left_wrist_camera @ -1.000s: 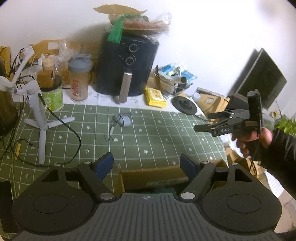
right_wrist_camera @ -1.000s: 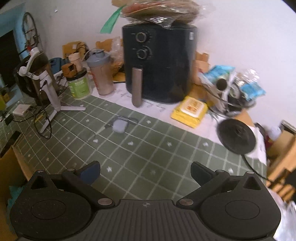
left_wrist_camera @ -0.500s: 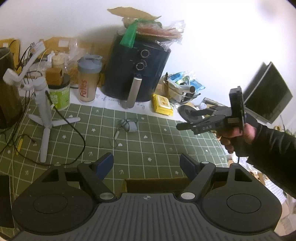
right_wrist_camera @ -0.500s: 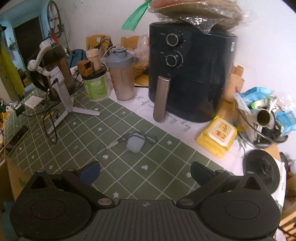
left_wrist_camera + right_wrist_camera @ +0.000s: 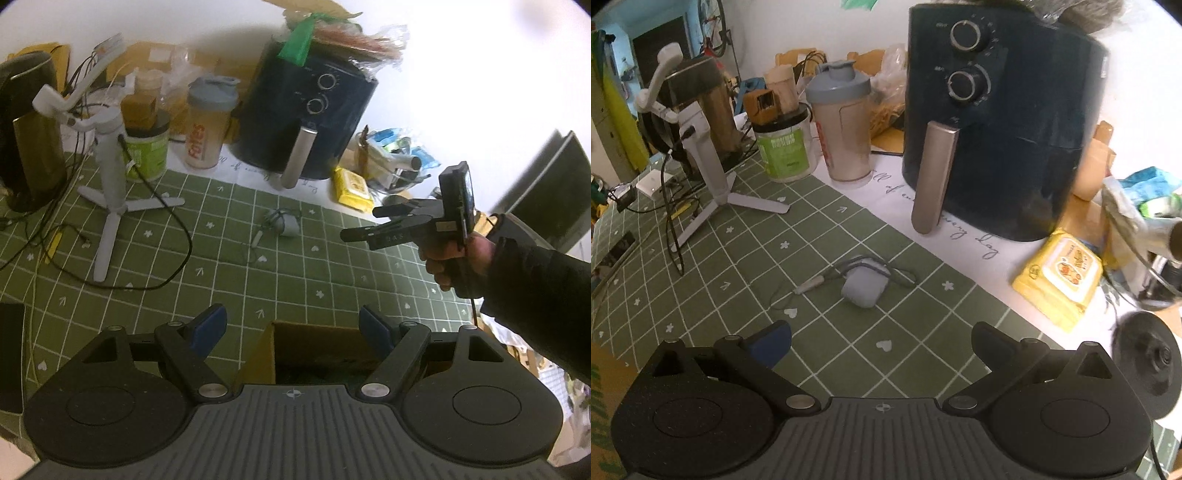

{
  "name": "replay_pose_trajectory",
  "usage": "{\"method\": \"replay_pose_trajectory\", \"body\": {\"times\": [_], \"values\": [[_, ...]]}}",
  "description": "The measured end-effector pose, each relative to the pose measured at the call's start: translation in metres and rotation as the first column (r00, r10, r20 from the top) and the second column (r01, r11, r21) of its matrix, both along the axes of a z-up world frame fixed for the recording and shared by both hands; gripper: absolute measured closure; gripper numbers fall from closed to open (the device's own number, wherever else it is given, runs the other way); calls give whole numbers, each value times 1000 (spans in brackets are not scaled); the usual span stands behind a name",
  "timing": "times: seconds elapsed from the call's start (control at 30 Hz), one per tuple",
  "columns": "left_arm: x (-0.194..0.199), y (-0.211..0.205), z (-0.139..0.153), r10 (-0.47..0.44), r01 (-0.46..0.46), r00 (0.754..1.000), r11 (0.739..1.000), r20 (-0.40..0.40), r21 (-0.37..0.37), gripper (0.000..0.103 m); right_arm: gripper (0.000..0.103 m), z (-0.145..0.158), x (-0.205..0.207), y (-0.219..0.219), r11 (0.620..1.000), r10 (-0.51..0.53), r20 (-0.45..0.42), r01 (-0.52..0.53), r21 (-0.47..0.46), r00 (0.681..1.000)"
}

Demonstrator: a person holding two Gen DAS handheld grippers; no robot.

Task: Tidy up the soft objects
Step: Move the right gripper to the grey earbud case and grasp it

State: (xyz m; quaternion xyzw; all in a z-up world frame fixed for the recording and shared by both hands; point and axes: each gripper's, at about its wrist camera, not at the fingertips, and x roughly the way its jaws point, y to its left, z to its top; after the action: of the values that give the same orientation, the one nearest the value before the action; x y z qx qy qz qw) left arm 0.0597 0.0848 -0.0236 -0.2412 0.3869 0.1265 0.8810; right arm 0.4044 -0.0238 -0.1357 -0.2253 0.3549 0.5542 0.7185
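Both your grippers, left [image 5: 291, 326] and right [image 5: 881, 341], gape wide, empty; grey pouch [image 5: 862, 290] lies on green cloth [image 5: 746, 258]

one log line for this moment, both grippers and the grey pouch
left gripper: open, empty, over box | right gripper: open, empty, short of grey pouch | pouch: on mat
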Motion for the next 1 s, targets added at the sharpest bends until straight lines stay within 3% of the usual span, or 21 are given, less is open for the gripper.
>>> {"method": "replay_pose_trajectory", "body": {"times": [0.47, 0.7, 0.77, 0.83, 0.97, 1.0], "values": [[-2, 5, -3, 68, -69, 997, 998, -23, -14, 24, 12, -43, 18, 51, 999, 29, -140, -34, -33, 990], [-9, 12, -5, 119, -119, 992, 993, -47, -8, 24, 14, -66, 26, 78, 999, -29, -217, 25, -22, 976], [-11, 14, -5, 135, -136, 989, 991, -54, -9, 24, 18, -73, 27, 87, 998, -53, -220, 48, -28, 974], [-14, 15, -6, 149, -149, 987, 989, -59, -10, 24, 31, -79, 27, 94, 997, -73, -210, 65, -45, 975], [-19, 16, -6, 167, -169, 984, 986, -66, -12, 24, 42, -85, 23, 102, 995, -92, -168, 85, -44, 981], [-20, 17, -6, 170, -171, 983, 985, -67, -13, 24, 49, -85, 23, 103, 995, -94, -167, 88, -43, 981]]}}
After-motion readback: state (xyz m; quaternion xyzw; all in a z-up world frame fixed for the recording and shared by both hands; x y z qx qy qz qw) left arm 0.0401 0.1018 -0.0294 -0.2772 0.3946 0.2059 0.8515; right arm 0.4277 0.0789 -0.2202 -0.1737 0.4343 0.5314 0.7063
